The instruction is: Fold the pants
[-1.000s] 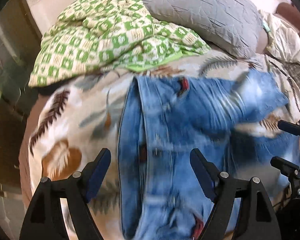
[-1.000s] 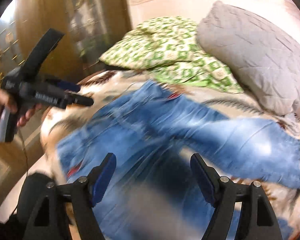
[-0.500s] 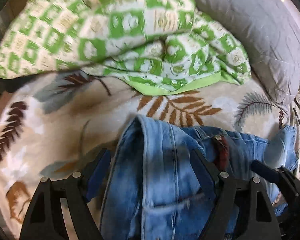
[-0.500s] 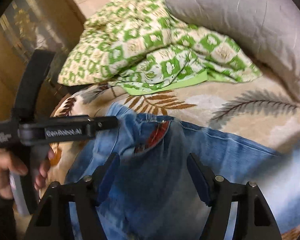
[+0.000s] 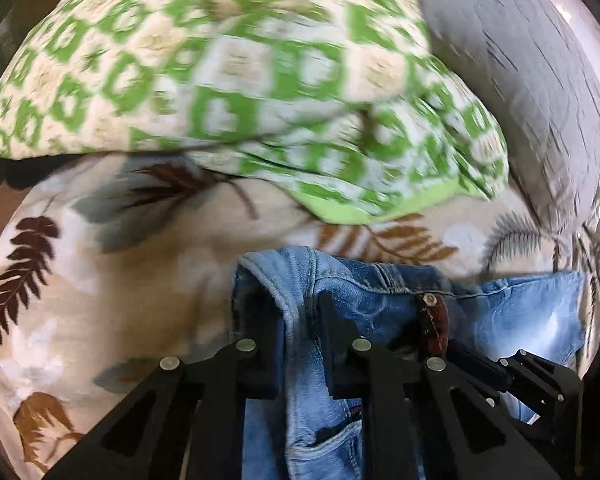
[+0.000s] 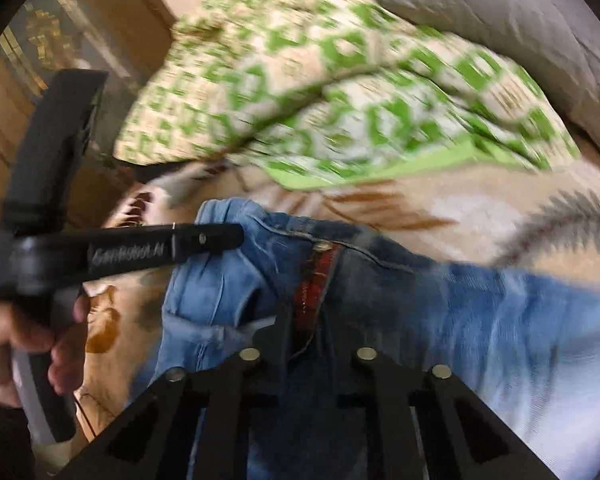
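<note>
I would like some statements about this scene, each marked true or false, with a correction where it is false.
1. The jeans lie on a bedspread printed with leaves. True.
2. The left gripper has its jaws wide apart over bare bedspread. False: the jaws are closing, with the waistband fold of the jeans between them.
3. The right gripper is at the red lining of the fly. True.
4. The green patterned blanket covers the jeans. False: it lies beyond them, apart.
5. A grey pillow lies beside the blanket. True.
</note>
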